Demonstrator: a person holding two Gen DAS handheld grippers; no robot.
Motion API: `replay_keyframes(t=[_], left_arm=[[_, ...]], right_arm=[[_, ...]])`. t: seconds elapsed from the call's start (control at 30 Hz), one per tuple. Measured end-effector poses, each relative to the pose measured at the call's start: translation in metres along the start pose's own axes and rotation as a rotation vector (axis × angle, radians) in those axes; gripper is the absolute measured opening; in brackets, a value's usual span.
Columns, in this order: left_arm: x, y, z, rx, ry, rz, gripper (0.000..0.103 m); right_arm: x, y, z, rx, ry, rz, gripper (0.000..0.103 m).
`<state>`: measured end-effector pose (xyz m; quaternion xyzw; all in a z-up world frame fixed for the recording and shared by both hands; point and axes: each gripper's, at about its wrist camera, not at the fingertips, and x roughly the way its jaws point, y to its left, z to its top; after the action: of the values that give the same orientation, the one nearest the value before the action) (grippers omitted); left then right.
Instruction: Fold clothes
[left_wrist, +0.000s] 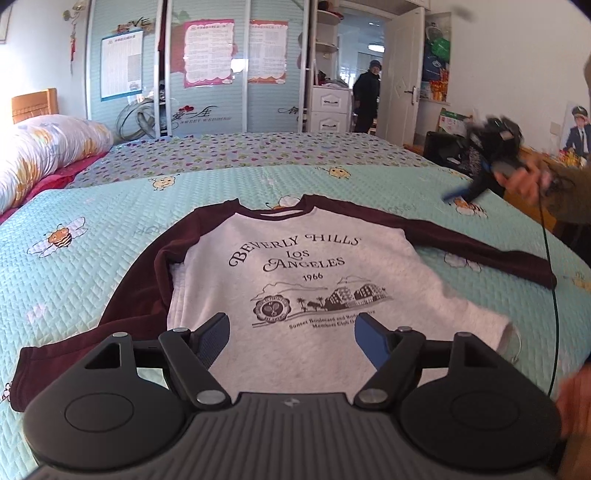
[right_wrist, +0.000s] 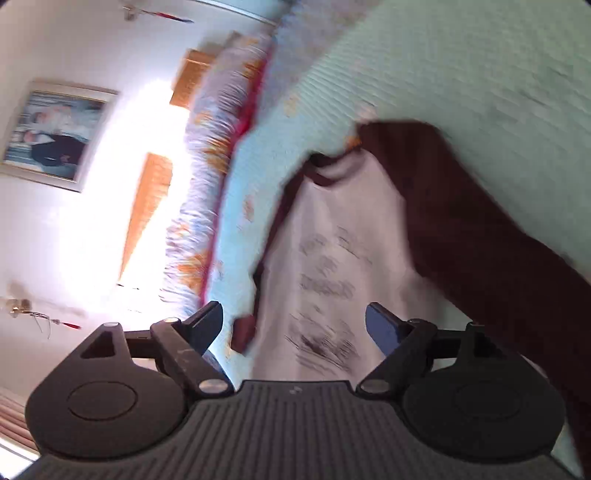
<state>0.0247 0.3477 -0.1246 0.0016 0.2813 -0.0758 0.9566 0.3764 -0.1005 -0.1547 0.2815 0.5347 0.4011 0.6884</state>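
Sweatshirt (left_wrist: 295, 280) – a grey raglan with maroon sleeves and a "Beverly Hills Los Angeles 1966" print – lies front-up and spread flat on the mint bee-print quilt (left_wrist: 110, 236) that covers the bed. Its left sleeve (left_wrist: 122, 291) curves down beside the body toward the near edge; its right sleeve (left_wrist: 491, 254) stretches straight out to the side. The hem corner on that side looks slightly lifted or rumpled, though blur makes it hard to tell.

The left gripper (left_wrist: 291, 341) hovers low over the hem with its jaws spread wide and nothing between them. The right gripper (right_wrist: 295, 328) is likewise spread and empty; its own view is tilted and smeared, looking along the shirt toward the collar, and in the left view it appears raised off to the side above the outstretched sleeve, held in a hand (left_wrist: 524, 184).

No fold shows in the garment, so it lies as a shirt laid out for folding would – or one opened flat again. Judged from this, any fold would call for a pinch on a sleeve cuff or a shoulder edge, with the fabric carried across the print without dragging the body
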Motion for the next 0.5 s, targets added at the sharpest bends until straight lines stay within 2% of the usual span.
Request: replay_keyframes(t=[0.03, 0.13, 0.23, 0.37, 0.43, 0.5], left_arm=[[0.002, -0.002, 0.004, -0.016, 0.001, 0.015, 0.080], [0.007, -0.009, 0.014, -0.054, 0.020, 0.080, 0.080], [0.005, -0.016, 0.020, -0.054, -0.013, 0.127, 0.080], [-0.001, -0.024, 0.021, -0.053, -0.070, 0.160, 0.080], [-0.005, -0.030, 0.023, -0.064, -0.109, 0.226, 0.080], [-0.008, -0.038, 0.026, -0.043, -0.149, 0.258, 0.082]], right_arm=[[-0.006, -0.013, 0.000, 0.041, 0.030, 0.038, 0.085], [-0.019, -0.009, -0.028, -0.063, 0.010, 0.016, 0.085], [-0.026, -0.002, -0.051, -0.156, 0.000, -0.012, 0.085], [0.004, 0.021, -0.067, -0.195, 0.042, -0.048, 0.085], [0.019, 0.041, -0.080, -0.254, 0.037, -0.029, 0.085], [0.038, 0.066, -0.091, -0.324, 0.018, -0.010, 0.085]])
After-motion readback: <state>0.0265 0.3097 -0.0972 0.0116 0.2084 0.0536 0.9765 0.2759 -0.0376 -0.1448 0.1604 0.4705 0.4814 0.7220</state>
